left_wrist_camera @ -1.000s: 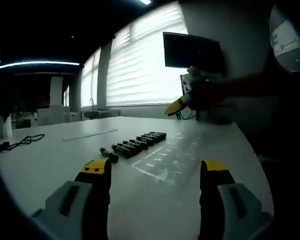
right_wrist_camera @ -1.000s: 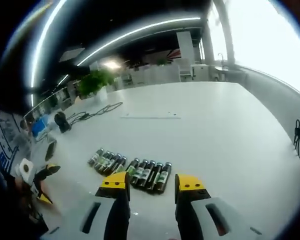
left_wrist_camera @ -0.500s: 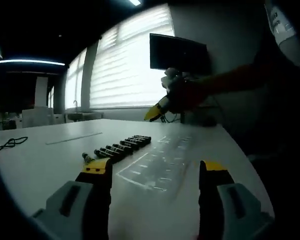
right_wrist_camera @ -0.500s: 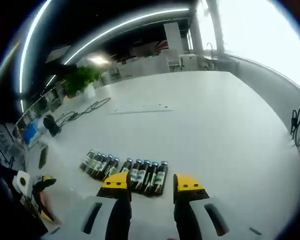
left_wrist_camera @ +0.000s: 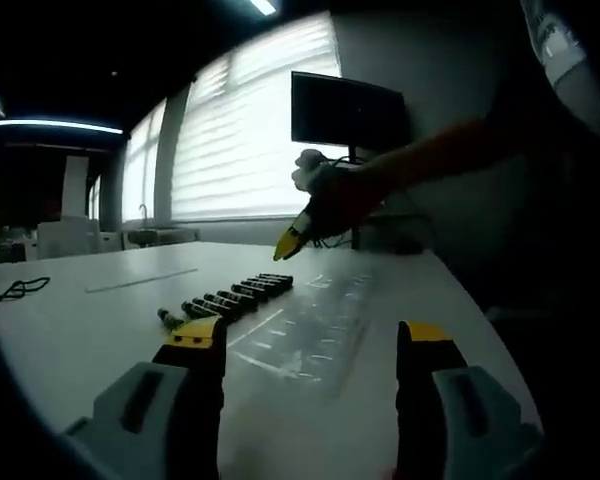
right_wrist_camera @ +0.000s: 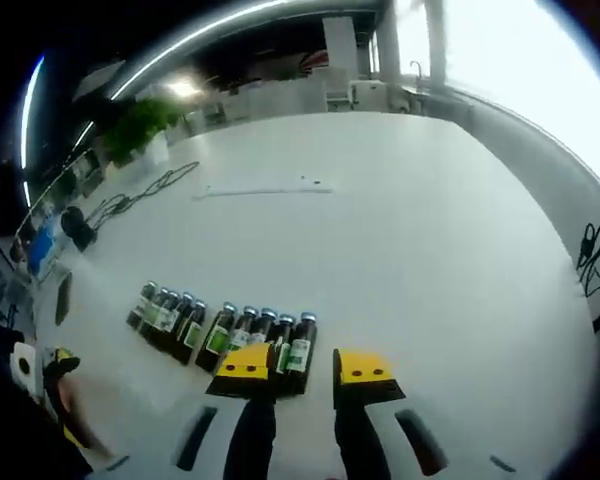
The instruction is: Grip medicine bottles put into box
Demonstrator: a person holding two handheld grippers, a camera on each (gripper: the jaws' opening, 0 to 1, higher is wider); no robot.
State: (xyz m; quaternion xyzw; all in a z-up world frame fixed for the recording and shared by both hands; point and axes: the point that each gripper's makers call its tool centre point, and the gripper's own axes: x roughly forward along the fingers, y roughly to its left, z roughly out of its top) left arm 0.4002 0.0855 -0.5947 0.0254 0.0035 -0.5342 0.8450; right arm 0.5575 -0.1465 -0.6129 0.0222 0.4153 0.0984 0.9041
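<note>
Lying on their sides in a close row on the white table [right_wrist_camera: 420, 220], the medicine bottles [right_wrist_camera: 225, 335] are small dark vials with pale caps and green labels. The right gripper [right_wrist_camera: 307, 366] hovers just over the row's near end, jaws narrowly parted and empty. Packed so tight, one jaw could nudge a neighbour rolling, I'd guess. The left gripper [left_wrist_camera: 310, 338] waits wide apart beside a clear box [left_wrist_camera: 315, 325].

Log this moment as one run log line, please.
right gripper: open, above end of bottle row | left gripper: open, empty, over table | clear box: no bottles visible inside
</note>
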